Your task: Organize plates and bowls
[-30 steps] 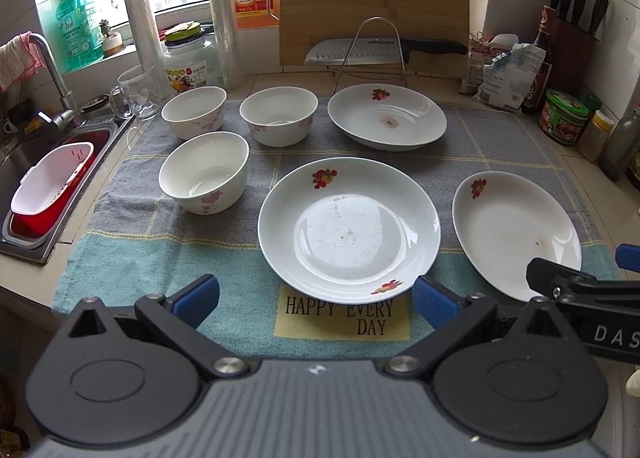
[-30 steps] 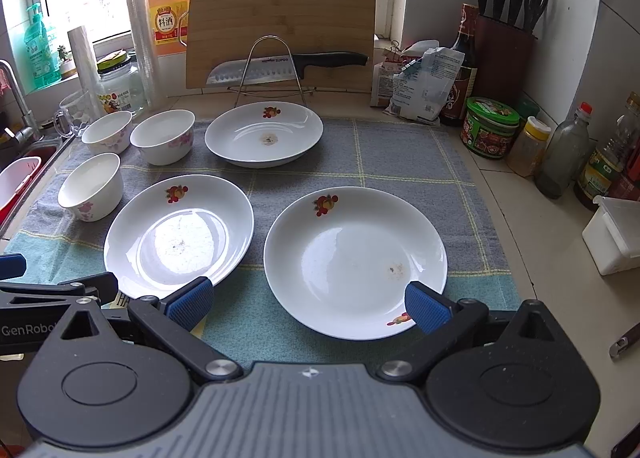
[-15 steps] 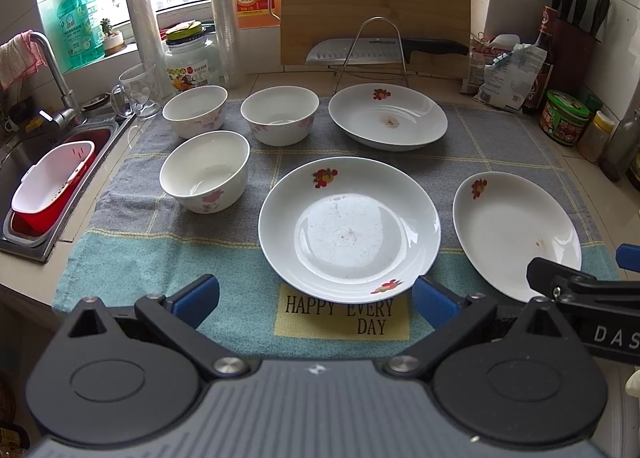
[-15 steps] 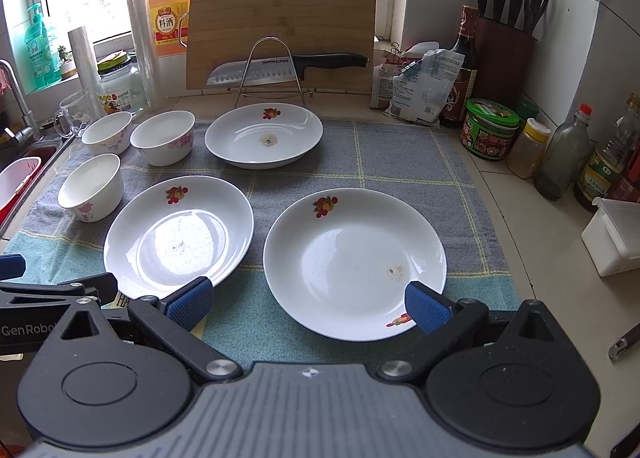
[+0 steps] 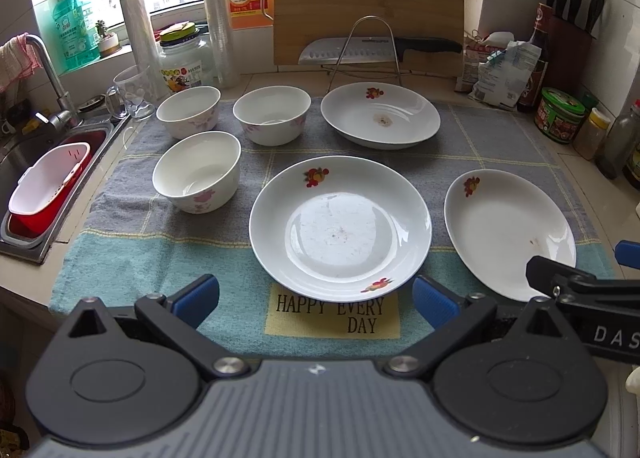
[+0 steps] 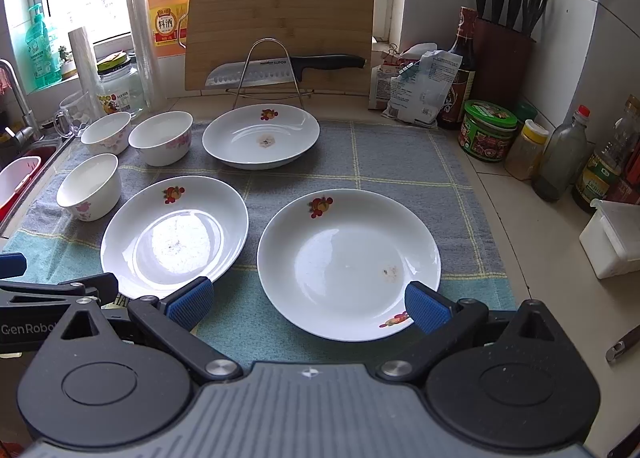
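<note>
Change since earlier: almost nothing is moving; both grippers are staying at the near edge of the cloth, and the plates and bowls are lying in the same places as one second ago.
Left gripper: it is hovering low over the front edge of the cloth, its blue fingers spread wide and holding nothing; the near rim of the middle plate is sitting between them, not touched.
Right gripper: it is hovering beside the left one, its fingers also spread wide and empty; the right pad is just at the near rim of the right plate, and whether it is touching I cannot tell.
Middle plate: it is lying flat on the cloth, directly in front of the left gripper.
Right plate: it is lying flat just beside the middle plate, with a small brown stain inside.
Far plate: it is resting at the back of the cloth, in front of the wire rack, with a stain in the centre.
Bowls: three are standing upright on the left part of the cloth, the front bowl nearest, the back-left bowl and the back-middle bowl behind it, all apart from each other.
Cloth: grey and teal, it is covering the counter under all the dishes.
Sink: it is lying left of the cloth and holding a red and white basin.
Cutting board: it is leaning on the wall behind the rack, with a knife lying across the rack.
</note>
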`<state>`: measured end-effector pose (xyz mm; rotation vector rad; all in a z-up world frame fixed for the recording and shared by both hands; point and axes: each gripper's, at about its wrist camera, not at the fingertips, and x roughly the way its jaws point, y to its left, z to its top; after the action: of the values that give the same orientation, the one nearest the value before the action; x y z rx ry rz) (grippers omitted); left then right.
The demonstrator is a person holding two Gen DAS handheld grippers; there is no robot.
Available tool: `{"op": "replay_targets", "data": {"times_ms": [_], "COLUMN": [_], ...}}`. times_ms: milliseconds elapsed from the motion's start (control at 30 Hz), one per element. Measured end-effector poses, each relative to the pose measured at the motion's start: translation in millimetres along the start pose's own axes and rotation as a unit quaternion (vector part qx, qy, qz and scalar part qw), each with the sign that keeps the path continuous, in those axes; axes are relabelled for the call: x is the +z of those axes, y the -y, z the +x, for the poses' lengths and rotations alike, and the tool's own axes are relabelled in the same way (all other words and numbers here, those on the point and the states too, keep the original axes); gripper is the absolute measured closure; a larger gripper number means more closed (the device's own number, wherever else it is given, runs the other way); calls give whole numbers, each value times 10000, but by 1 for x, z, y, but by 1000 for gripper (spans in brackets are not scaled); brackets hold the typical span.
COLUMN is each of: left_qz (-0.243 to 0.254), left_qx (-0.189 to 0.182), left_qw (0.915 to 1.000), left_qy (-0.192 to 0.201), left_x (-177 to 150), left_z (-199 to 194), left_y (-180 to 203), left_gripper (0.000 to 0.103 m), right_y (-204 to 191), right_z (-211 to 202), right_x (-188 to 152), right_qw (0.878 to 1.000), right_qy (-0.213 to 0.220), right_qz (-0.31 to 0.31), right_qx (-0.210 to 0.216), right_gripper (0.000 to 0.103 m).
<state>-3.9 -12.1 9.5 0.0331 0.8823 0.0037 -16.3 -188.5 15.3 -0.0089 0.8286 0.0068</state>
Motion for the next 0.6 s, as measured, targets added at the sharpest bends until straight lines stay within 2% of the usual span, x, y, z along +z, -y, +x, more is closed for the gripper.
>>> {"op": "replay_targets", "data": {"times_ms": [233,433,600], "left_qz": [143,113,186], "left_qx": [26,-157,-229], "left_qw": [9998,9998,9995], "left_qy": [108,9,126], "left_x": [1,2,2], "left_z": [-4,-2,-4], "left_y": [11,19,28], "left_gripper": [1,1,1], "right_y": [9,21,31], "right_z": [-1,-3,-1], "right_x": [0,0,0], "right_qw": [10000,9998,9996], "right_qy": [64,179,233], "right_qz": [-9,-31,1], "right_qx": [52,84,154], "right_gripper": [0,0,0]}}
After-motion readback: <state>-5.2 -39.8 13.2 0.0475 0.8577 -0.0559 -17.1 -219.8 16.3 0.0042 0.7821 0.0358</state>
